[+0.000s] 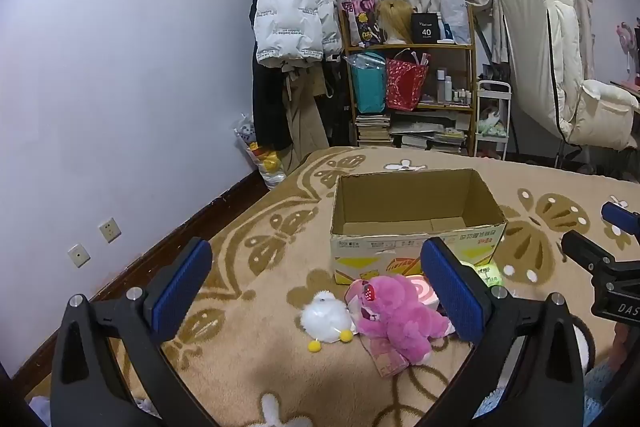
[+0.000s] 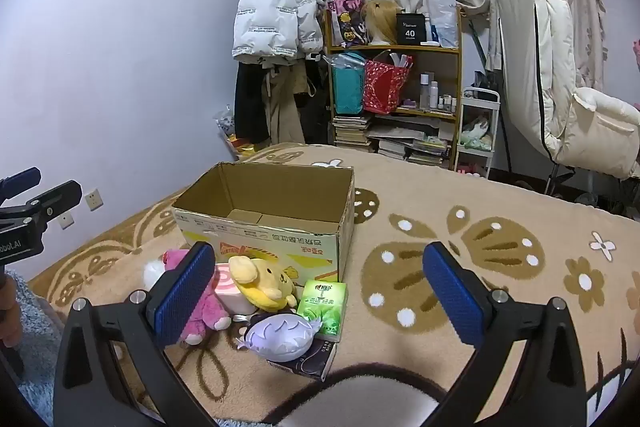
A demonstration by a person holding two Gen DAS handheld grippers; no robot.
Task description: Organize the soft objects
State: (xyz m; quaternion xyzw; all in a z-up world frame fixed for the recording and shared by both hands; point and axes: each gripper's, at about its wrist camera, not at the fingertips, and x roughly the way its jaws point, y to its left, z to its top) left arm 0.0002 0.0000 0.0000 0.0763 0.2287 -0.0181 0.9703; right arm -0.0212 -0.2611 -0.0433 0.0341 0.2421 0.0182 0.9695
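Beige plush blanket [image 1: 248, 359] with brown butterfly patterns covers the bed under both of my tools. Going left to right: my left gripper [image 1: 316, 291] hangs over the near left part of the bed with its blue fingers [image 1: 182, 291] spread wide apart and nothing between the pads. Just ahead of it lies a small white fluffy chick [image 1: 325, 315] with yellow feet, touching the pink plush bear [image 1: 394, 315] on its right. The bear lies partly on a flat pink packet [image 1: 390, 361]. Behind these, farther off, stands the open cardboard box [image 2: 264, 223]; I see only its bare bottom flaps inside. Close in front of the box, right of the bear, a pink-and-white swirl cushion [image 2: 226, 285] touches a yellow plush dog [image 2: 260, 281]. Nearer to me a pale purple plush [image 2: 282, 337] rests on a dark packet [image 2: 310, 359], and just right of the dog stands a green tissue pack [image 2: 325, 305]. My right gripper [image 2: 318, 291] hovers over the near right side, its fingers [image 2: 454, 297] likewise fully apart and holding nothing. Far behind the bed are a shelf [image 2: 394, 49], a hanging white jacket [image 2: 276, 17] and a white chair [image 2: 560, 75].
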